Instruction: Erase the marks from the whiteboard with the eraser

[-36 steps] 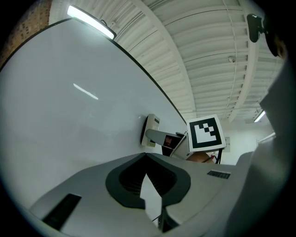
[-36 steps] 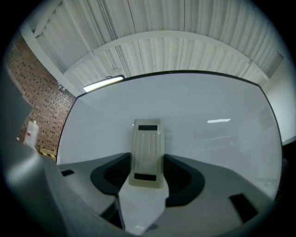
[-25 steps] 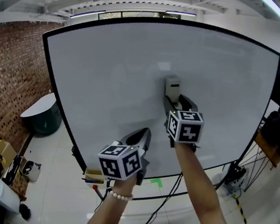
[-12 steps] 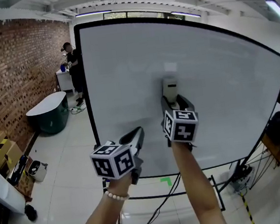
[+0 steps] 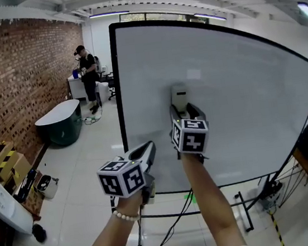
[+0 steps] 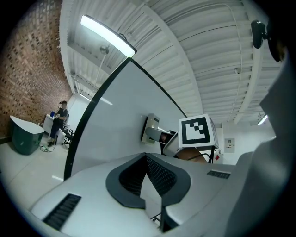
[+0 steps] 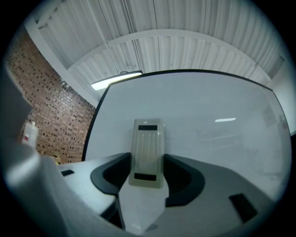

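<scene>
The whiteboard stands upright in front of me, and I see no marks on its surface. A beige eraser lies flat against the board, left of its middle. My right gripper is shut on the eraser's lower end. In the right gripper view the eraser sticks up between the jaws of my right gripper, against the whiteboard. My left gripper hovers lower left, shut and empty, just off the board. From the left gripper view I see the eraser.
A brick wall runs along the left. A person stands far back by a desk. A dark green rounded table and a yellow-black box sit on the floor at left. Cables and the board's stand lie below.
The eraser, held by my right gripper, now sits much nearer the board's left edge. My view has swung left, revealing the person. The left gripper stays shut beside it.
</scene>
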A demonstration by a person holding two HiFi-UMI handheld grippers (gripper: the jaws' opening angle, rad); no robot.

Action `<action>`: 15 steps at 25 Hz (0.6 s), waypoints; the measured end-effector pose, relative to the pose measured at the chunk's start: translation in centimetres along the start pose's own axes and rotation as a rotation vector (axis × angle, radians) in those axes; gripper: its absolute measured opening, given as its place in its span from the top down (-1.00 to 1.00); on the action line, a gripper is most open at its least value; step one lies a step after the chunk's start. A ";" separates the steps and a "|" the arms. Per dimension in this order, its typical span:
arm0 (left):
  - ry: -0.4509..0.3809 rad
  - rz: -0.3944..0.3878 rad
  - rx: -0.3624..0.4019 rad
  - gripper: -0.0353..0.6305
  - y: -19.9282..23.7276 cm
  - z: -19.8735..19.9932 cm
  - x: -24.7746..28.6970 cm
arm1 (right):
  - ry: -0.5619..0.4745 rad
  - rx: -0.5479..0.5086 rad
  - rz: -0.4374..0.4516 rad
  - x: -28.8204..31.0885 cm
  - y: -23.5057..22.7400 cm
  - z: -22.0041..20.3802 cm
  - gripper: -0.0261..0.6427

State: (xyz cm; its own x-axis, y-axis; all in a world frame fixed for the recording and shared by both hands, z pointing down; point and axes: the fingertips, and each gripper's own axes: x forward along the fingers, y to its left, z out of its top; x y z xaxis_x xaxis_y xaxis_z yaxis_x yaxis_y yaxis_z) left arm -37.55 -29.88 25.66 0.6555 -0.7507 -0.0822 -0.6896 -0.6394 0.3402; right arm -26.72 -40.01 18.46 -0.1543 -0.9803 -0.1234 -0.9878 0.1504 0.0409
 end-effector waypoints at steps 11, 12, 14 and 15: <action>-0.008 0.021 -0.005 0.92 3.8 1.5 -4.8 | 0.005 -0.020 0.044 1.8 8.8 0.2 0.17; -0.010 0.025 -0.005 0.92 4.3 1.7 -5.3 | 0.007 -0.021 0.046 2.0 9.6 0.1 0.17; -0.017 0.036 -0.009 0.92 5.0 2.0 -6.0 | 0.008 -0.024 0.047 2.4 10.9 -0.2 0.17; -0.019 0.041 -0.010 0.92 5.3 2.0 -6.4 | 0.008 -0.026 0.046 2.5 11.4 -0.3 0.17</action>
State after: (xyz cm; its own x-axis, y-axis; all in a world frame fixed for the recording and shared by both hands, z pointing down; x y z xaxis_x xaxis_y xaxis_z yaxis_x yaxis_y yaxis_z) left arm -46.02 -28.85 26.11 0.6207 -0.7793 -0.0859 -0.7124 -0.6064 0.3534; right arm -38.31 -40.78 18.97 -0.1991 -0.9734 -0.1131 -0.9788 0.1919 0.0721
